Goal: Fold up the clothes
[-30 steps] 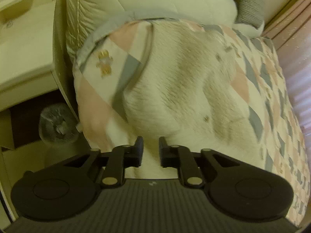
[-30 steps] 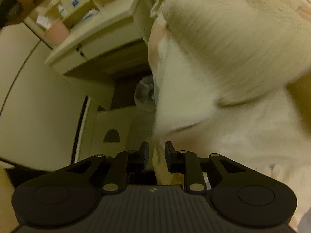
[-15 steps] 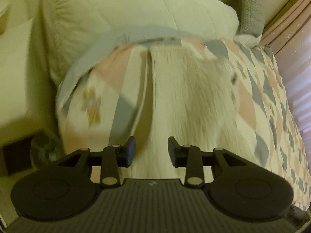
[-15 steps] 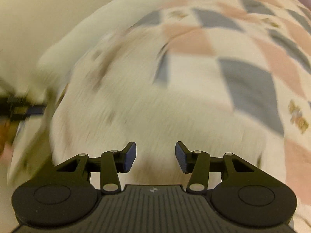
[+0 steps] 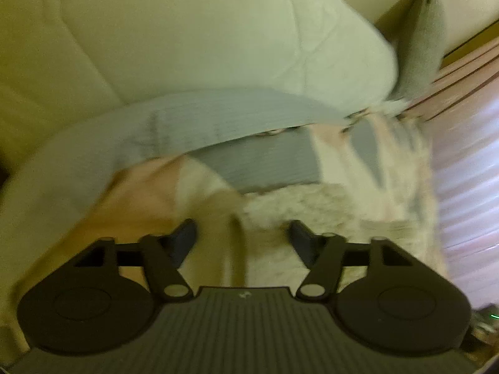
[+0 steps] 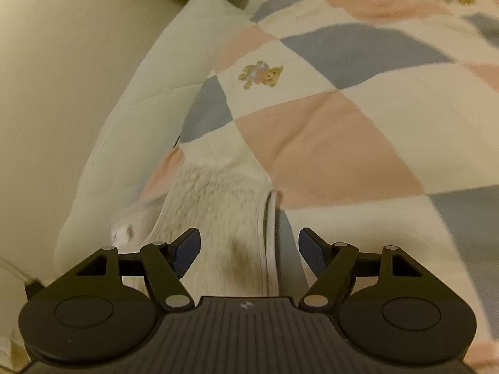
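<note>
A fluffy cream garment (image 5: 324,208) lies on the patchwork quilt (image 5: 274,162), blurred in the left wrist view. My left gripper (image 5: 243,237) hangs low over its edge, open, with cloth under the gap but nothing pinched. In the right wrist view the same fleecy garment (image 6: 218,212) lies folded, its layered edge (image 6: 269,227) showing between the fingers. My right gripper (image 6: 249,246) is open just above it, not holding anything.
A pale quilted pillow (image 5: 218,37) lies at the head of the bed, with a grey cushion (image 5: 421,31) beside it. The quilt (image 6: 343,118), checked in pink, grey and cream with a teddy bear print (image 6: 262,73), spreads to the right. A cream wall (image 6: 62,46) stands at left.
Both grippers went from nearly shut to wide open. Both moved in low over the fleecy garment on the quilt; the nightstand has left both views.
</note>
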The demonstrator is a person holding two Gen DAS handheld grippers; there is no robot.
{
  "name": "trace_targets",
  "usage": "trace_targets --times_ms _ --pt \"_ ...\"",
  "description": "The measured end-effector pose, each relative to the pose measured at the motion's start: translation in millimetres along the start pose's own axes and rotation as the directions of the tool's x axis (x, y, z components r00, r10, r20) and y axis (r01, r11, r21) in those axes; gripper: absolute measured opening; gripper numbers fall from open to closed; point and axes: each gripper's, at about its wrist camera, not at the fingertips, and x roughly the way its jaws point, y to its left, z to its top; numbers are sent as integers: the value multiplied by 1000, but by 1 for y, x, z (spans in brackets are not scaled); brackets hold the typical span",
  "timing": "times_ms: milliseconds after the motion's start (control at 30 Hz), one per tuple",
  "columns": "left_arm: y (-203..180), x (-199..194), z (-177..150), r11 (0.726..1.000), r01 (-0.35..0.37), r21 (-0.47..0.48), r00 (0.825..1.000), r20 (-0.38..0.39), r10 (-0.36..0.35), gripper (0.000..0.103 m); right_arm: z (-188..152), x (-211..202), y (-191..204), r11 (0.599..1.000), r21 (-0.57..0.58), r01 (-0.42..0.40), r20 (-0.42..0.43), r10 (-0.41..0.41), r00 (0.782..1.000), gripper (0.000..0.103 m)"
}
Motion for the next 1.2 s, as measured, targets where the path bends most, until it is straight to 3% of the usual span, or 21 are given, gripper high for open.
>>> trace_targets --times_ms 33,167,300,367,400,433,500,633,733,833,933,1100,1200 --pt "4 -2 -1 999 39 -8 999 10 -39 17 8 11 -1 1000 24 -14 5 14 1000 72" --pt "26 -4 -7 984 154 -93 988 25 -153 16 35 52 -6 992 103 -69 23 67 998 70" --pt "34 13 -9 960 218 -176 976 14 -219 39 39 72 0 989 94 -116 8 116 993 70" --pt "28 21 -9 962 226 -152 974 13 -227 42 41 82 3 986 89 -140 0 141 990 67" --pt "24 23 -8 968 217 -127 976 11 -217 37 42 87 5 985 87 -152 -4 153 988 42" --pt "20 25 -7 973 206 -104 978 9 -206 21 43 92 6 983 85 -164 -8 165 986 10" --pt "10 24 -6 972 223 -71 975 8 -223 13 45 103 9 979 81 -188 -16 189 982 10" --pt "-29 -3 -7 979 193 68 979 52 -196 11 39 50 39 989 -22 -148 102 150 983 9" --pt "-66 -33 -12 965 164 203 978 97 -187 10 23 -28 56 989 -84 -126 255 143 956 9" --pt "-108 -69 -19 928 208 310 956 136 -260 10 1 -114 72 986 -139 -96 406 145 903 9" --pt "-165 -114 -30 849 282 447 905 169 -389 10 -35 -218 93 976 -211 -54 570 168 805 9" --pt "-266 -191 -75 643 391 659 774 143 -617 10 -99 -381 130 957 -284 52 774 198 601 9" --pt "-318 -231 -114 526 429 734 698 100 -709 10 -150 -468 142 946 -302 118 840 205 502 8"
